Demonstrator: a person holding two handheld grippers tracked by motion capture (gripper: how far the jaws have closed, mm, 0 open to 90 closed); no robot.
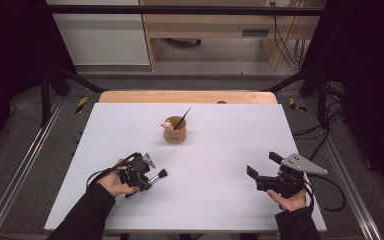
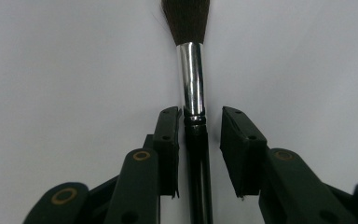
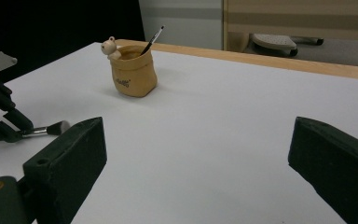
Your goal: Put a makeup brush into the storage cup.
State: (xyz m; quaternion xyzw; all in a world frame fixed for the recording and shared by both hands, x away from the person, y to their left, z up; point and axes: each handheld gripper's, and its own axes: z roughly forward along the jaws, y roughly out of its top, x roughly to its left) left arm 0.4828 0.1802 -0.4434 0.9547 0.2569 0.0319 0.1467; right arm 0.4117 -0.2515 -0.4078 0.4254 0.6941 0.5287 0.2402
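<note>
Two black jaws of the left gripper (image 2: 193, 154) flank the black-handled, silver-ferruled makeup brush (image 2: 192, 84) lying near-left on the white table (image 1: 220, 170), one pad touching, the other just clear; best to centre, then pinch below the ferrule. Right gripper (image 3: 196, 154) rests near-right, spread wide, empty. Handle's rear end is cut off.

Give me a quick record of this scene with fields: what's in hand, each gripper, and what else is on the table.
work in hand: picking up a makeup brush lying on the white table
left gripper: brush handle between its fingers; left pad at the handle, right pad apart with a gap; not yet clamped
right gripper: open, nothing between its fingers, held low over the table
pot: tan, upright, far middle of the table, holds a thin brush and a small figure at its rim
</note>
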